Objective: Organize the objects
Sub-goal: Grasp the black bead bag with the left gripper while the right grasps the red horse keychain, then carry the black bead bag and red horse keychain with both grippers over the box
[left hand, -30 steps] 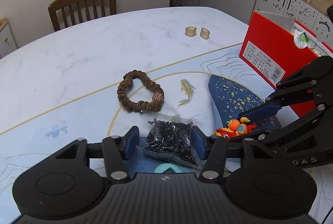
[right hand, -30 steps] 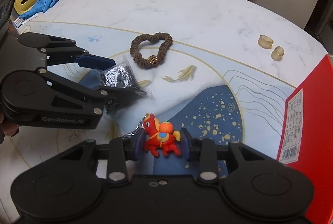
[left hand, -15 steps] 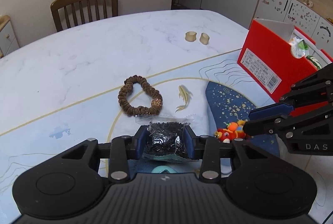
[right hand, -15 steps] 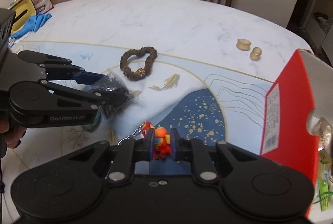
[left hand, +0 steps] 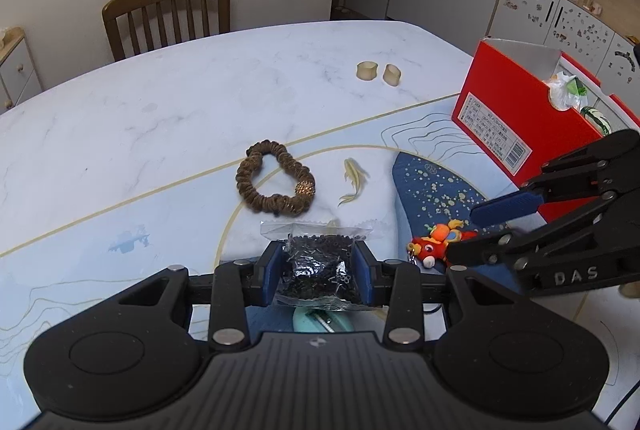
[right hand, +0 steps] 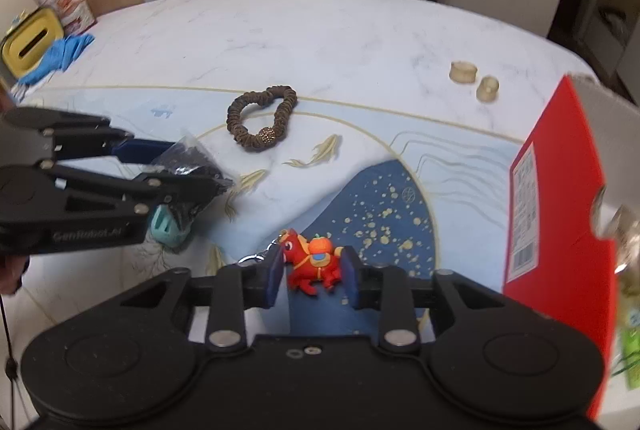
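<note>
A clear bag of small black beads [left hand: 316, 266] is pinched between the blue pads of my left gripper [left hand: 318, 262], which holds it a little above the table. From the right wrist view the same left gripper [right hand: 192, 170] grips the bag [right hand: 192, 160] at the left. A red toy horse keychain [right hand: 312, 262] with an orange on its back lies on the dark blue patch of the table mat. It sits between the pads of my right gripper [right hand: 312, 270], whose jaws are opening and stand just off its sides. In the left wrist view the right gripper [left hand: 460, 234] is beside the horse [left hand: 434, 248].
A brown scrunchie [left hand: 276, 182] lies mid-table and two beige rings [left hand: 378, 72] lie farther back. An open red box [left hand: 512, 102] with things inside stands at the right. A mint-green object [right hand: 166, 226] rests under the left gripper. A wooden chair [left hand: 168, 14] stands behind the table.
My left gripper closed on the bead bag and has kept still since. My right gripper squeezed the horse narrowly, then widened, and the horse turned side-on between its pads.
</note>
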Motion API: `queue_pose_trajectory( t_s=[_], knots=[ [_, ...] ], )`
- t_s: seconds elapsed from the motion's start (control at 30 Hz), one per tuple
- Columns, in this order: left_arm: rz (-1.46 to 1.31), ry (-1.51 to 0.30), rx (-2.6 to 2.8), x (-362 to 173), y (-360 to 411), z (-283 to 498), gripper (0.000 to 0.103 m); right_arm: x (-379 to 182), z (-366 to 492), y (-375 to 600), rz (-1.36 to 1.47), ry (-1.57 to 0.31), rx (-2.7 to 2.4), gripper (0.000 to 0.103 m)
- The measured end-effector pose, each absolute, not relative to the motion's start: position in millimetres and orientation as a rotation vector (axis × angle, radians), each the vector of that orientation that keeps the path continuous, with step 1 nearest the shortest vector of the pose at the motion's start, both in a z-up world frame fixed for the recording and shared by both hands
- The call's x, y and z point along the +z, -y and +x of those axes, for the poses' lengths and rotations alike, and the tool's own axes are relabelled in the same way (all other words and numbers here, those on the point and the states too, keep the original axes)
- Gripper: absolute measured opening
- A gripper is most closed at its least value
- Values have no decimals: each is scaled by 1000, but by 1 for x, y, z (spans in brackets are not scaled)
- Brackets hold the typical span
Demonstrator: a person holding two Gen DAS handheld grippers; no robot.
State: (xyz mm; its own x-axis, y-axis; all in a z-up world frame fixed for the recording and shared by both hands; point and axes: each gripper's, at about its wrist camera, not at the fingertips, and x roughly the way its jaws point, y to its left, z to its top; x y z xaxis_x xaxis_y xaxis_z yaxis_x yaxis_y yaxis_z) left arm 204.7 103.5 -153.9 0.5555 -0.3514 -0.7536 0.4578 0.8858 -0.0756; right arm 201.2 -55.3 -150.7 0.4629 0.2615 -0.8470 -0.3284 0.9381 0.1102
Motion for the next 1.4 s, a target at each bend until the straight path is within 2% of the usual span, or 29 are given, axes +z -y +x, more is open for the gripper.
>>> queue_pose_trajectory(
  t_s=[0.07,0.13,0.5,0.67,0.73,1.1,1.4],
  knots=[
    [132,-861,-478,-154,-105,205,37,-154,200,53,-58,-1019,350,66],
    [132,-863,-477,-155,-107,206,37,-157,201,50,-52,-1019,345,69],
    [116,-868,-474,-156,-110,210,37,-169,206,40,14,-1047,186,68],
    [113,-872,-476,-157,-110,211,37,-170,205,37,5,-1043,150,55],
    [112,-873,-477,-157,-109,211,37,-169,205,38,9,-1043,145,53],
    [118,-872,-474,-152,-107,207,37,-164,202,40,28,-1046,155,51],
    [119,-855,-497,-122,-101,195,37,-117,186,52,56,-977,213,51]
  ],
)
